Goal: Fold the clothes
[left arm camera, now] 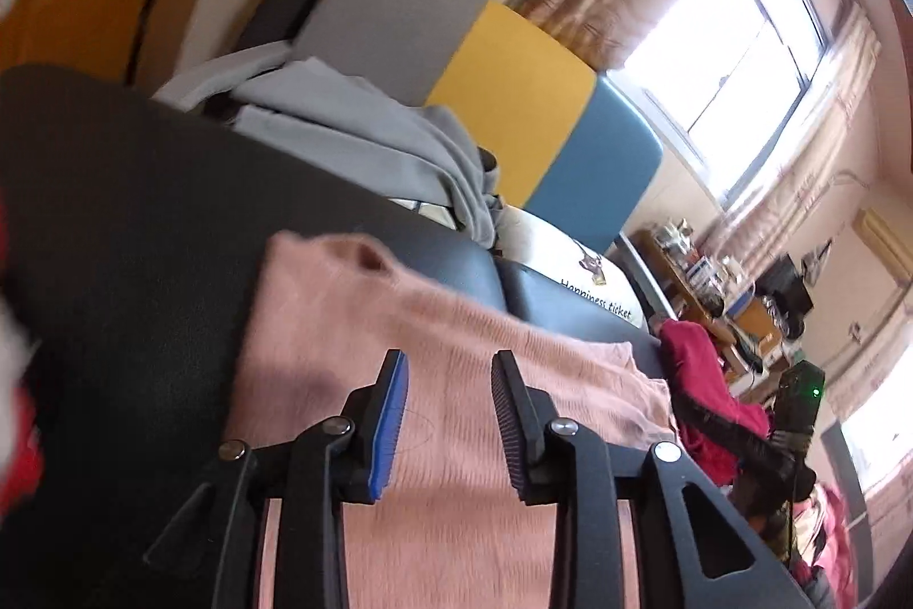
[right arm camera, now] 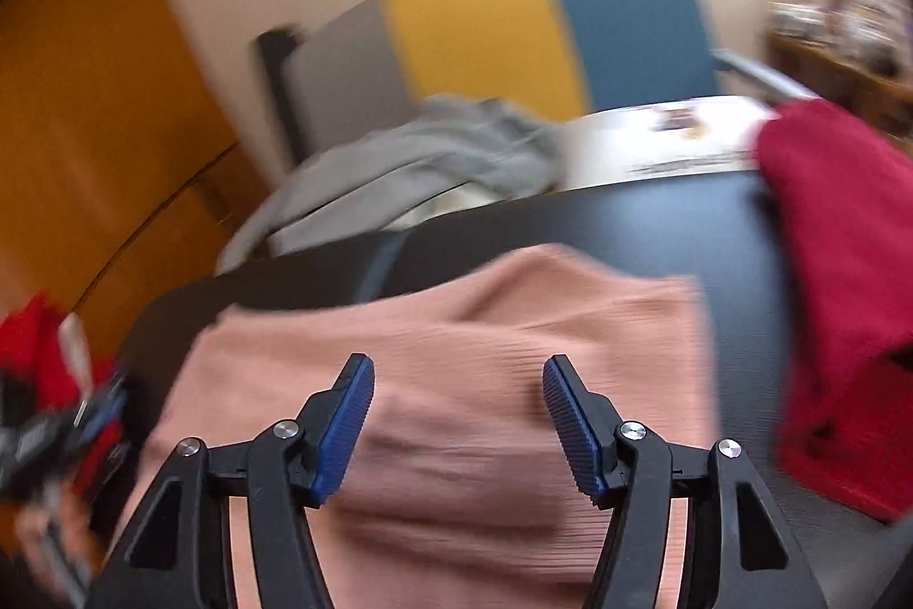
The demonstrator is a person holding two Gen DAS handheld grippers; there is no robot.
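A pink ribbed knit garment [left arm camera: 433, 341] lies folded on a black padded surface [left arm camera: 131, 209]; it also shows in the right wrist view [right arm camera: 491, 323]. My left gripper [left arm camera: 451, 363] is open and empty just above the pink cloth. My right gripper [right arm camera: 459, 372] is open wide and empty above the same garment. A dark red garment [right arm camera: 844, 266] lies at the right of the surface; it also shows in the left wrist view [left arm camera: 707, 380]. The right wrist view is blurred.
A grey garment [left arm camera: 365, 135] is heaped at the back, also in the right wrist view [right arm camera: 433, 152]. Behind stand grey, yellow and blue panels [left arm camera: 513, 95]. A white printed cushion [left arm camera: 576, 266] lies at the far edge. The other gripper [left arm camera: 799, 398] shows at right.
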